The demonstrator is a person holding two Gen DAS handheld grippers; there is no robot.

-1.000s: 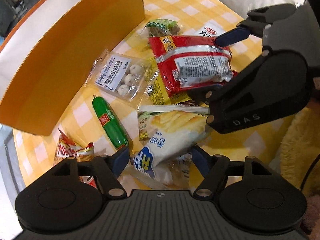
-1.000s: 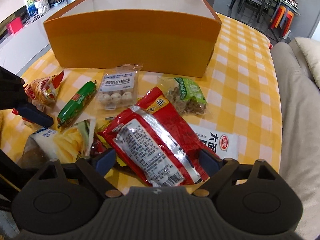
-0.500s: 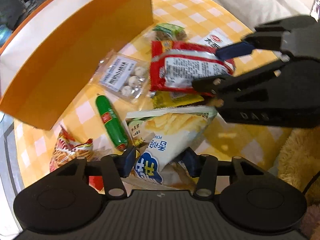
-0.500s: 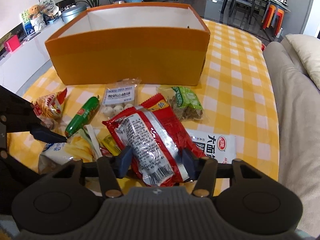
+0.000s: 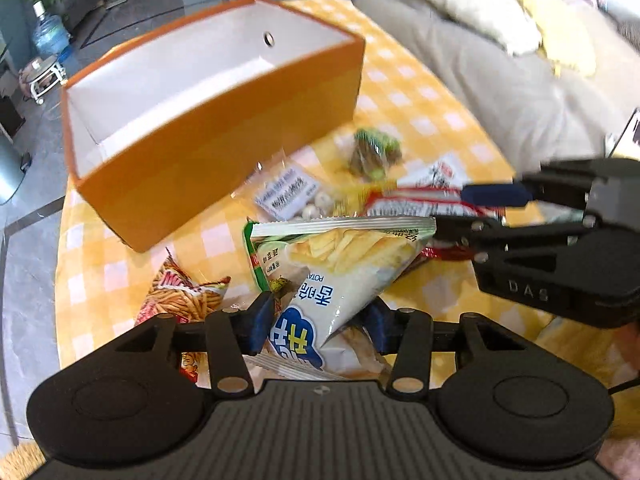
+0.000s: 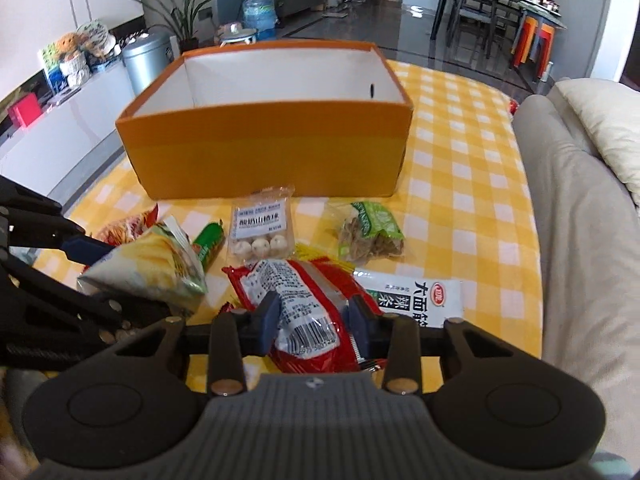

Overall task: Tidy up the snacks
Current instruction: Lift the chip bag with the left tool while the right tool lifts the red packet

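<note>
only right view shows green sausage (image 6: 208,241); left claw (image 5: 316,316) gripping chip bag (image 5: 320,276), right claw (image 6: 316,316) gripping red packet (image 6: 304,308)

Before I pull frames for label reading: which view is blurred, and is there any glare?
Left wrist view: motion blur smears the clear packet of white balls and the red printed wrapper. Right wrist view: sharp, packet labels legible; window light reflects off the glossy dark floor. Both bend edges, fisheye.

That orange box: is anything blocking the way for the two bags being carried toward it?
Nothing visible blocks either. The chip bag and red bag are held above the loose snacks, and the box is open-topped and looks empty. Only its near wall must be cleared.
</note>
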